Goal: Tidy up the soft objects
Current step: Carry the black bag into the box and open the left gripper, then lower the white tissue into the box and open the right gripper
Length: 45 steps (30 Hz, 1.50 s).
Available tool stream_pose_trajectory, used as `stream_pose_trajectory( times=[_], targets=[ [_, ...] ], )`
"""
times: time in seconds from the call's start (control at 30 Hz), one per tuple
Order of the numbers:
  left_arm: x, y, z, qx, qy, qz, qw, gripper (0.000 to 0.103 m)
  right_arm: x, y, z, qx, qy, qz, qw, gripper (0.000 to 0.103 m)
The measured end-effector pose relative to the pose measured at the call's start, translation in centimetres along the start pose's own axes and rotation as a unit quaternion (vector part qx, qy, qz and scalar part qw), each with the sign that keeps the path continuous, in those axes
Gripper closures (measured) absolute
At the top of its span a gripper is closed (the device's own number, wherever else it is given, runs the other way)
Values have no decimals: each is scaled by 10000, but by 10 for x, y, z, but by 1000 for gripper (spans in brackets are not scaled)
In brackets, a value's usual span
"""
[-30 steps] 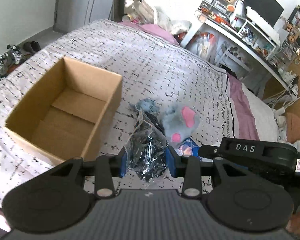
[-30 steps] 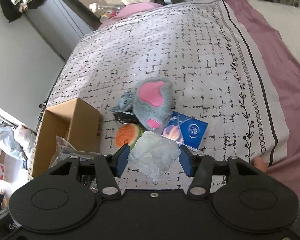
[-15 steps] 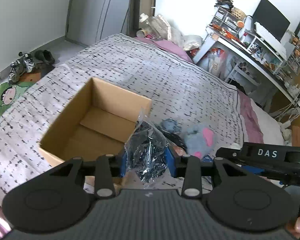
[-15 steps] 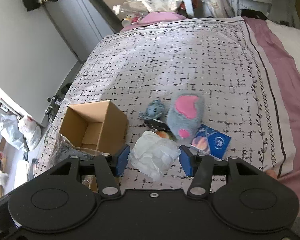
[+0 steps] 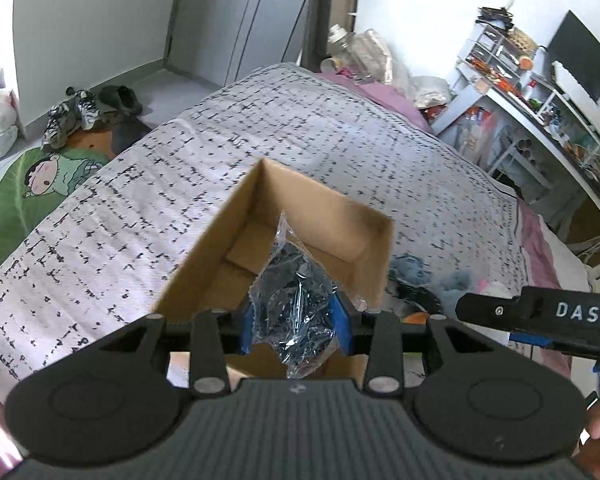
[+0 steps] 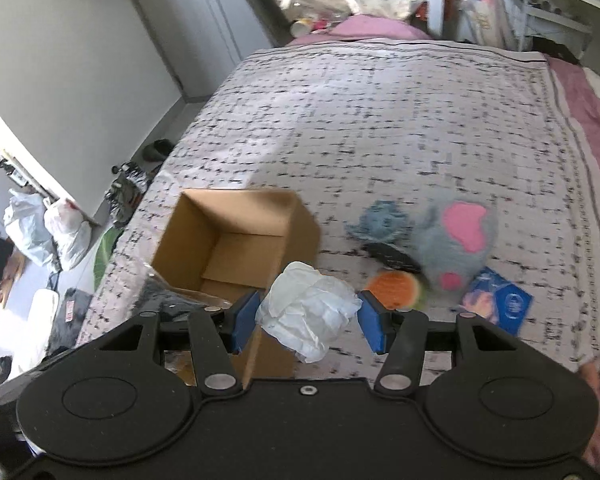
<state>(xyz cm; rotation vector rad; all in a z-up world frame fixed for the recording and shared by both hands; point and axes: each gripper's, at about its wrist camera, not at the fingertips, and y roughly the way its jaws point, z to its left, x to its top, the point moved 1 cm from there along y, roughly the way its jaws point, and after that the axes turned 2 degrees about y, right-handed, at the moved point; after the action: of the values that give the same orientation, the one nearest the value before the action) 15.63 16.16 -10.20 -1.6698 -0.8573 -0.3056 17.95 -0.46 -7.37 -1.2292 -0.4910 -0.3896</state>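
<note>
An open cardboard box [image 5: 336,216] [image 6: 236,236] stands on the patterned bed cover. My left gripper [image 5: 296,324] is shut on a clear plastic bag of dark items [image 5: 296,304] and holds it over the box's near side. My right gripper [image 6: 306,322] is shut on a crumpled white bag [image 6: 308,312], above the box's near right corner. A grey and pink plush [image 6: 456,244], a blue knitted toy [image 6: 380,222], a watermelon-slice toy [image 6: 396,288], a dark flat item [image 6: 392,258] and a blue packet [image 6: 500,304] lie on the bed to the right of the box.
The bed [image 5: 340,136] runs away from me, with a pink sheet [image 6: 588,128] along its right side. Shoes [image 5: 72,116] and a green mat [image 5: 40,184] lie on the floor to the left. A cluttered desk [image 5: 540,120] stands at the right.
Both grippers have moved left toward the box with their bags still held. The left bag now hangs over the box opening; the right bag is near the box's corner.
</note>
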Motion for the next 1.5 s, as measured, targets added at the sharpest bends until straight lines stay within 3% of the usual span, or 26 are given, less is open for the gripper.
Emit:
stream_pose_trajectory(
  times=[0.3,0.57,1.0,1.3,1.5],
  targets=[
    [-3,25,28,28,-218,244,9995,64,-4,31,37,295,-79,339,9990,50],
    [0,34,39,228,-349,455,9981,60,-11,55,41,497,100,736,9960,50],
    [7,1,47,420,-557,190,9974,58,-12,64,43,906,294,995,9905,50],
    [2,-7,46,521,-515,238,9970,58,-26,83,53,547,-268,1288,9898,47],
    [-1,-8,40,561,-494,267,9968,58,-26,77,49,436,-403,1293,9898,40]
  ],
)
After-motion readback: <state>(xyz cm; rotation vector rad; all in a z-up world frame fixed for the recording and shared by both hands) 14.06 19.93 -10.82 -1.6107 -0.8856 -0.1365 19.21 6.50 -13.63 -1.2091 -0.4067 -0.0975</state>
